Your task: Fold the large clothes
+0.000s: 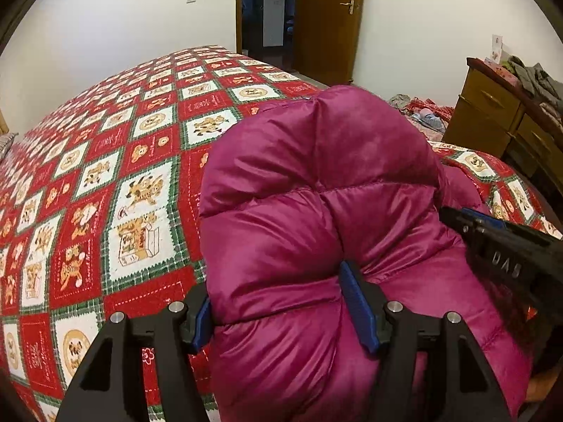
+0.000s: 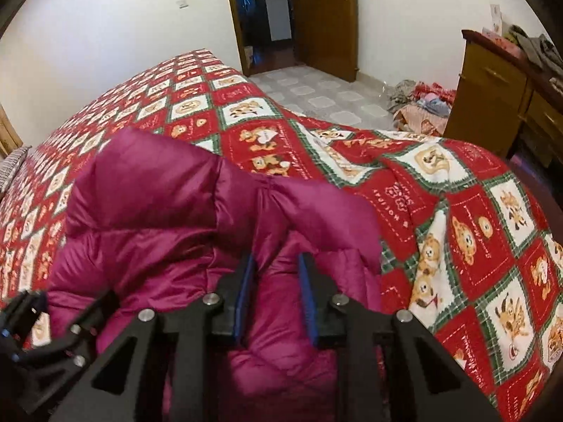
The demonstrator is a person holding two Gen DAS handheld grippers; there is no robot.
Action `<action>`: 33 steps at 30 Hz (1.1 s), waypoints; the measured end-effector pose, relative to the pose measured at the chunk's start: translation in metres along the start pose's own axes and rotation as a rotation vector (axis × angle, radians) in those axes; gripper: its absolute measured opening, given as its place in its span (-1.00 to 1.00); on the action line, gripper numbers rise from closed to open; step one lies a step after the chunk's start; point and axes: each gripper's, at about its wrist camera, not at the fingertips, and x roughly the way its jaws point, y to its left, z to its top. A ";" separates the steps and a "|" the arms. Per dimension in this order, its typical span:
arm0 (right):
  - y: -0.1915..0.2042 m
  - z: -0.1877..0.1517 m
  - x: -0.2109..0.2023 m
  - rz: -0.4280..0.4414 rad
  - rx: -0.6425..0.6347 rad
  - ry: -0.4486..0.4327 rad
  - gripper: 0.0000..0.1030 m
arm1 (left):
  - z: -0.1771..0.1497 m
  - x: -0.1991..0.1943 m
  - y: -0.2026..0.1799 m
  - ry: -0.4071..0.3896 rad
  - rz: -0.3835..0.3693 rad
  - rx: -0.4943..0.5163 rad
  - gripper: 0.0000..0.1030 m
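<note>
1. We have a magenta down jacket (image 1: 316,218) bunched up at the near end of the bed (image 1: 105,183), which is covered by a red, white and green checked quilt with cartoon animals. Most of the quilt toward the far corner lies bare, and we judge that space is there for spreading the jacket flat.

2. Our left gripper (image 1: 281,313) has a thick padded section of the jacket between its blue pads. The jaws stand wide because the quilted bulk fills them, and the pads dent the fabric on both sides, so we read this as a grip on the jacket.

3. Our right gripper (image 2: 276,299) sits over another part of the same jacket, near the bed's right-hand edge. Its jaws are much narrower, with a fold of jacket fabric rising between the pads. The pads look to be touching that fold, but we cannot tell how firmly they pinch it.

4. In the left wrist view the right gripper comes in from the right, close beside the left one. Holding two nearby points lets us lift and shake out the puffy garment without it slumping.

5. A wooden dresser (image 2: 492,84) and a pile of clothes on the tiled floor stand well apart from the bed.
</note>
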 end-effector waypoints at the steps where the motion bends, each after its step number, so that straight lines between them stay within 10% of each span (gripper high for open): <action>1: -0.003 -0.003 0.001 -0.003 0.005 -0.006 -0.48 | 0.000 0.000 0.000 0.000 0.001 0.000 0.29; 11: -0.001 -0.004 0.005 0.007 0.003 -0.031 -0.48 | 0.031 -0.013 0.005 -0.103 0.051 -0.002 0.30; 33: -0.012 0.001 0.013 0.088 0.074 -0.039 -0.47 | 0.069 0.086 -0.017 0.024 0.140 0.120 0.58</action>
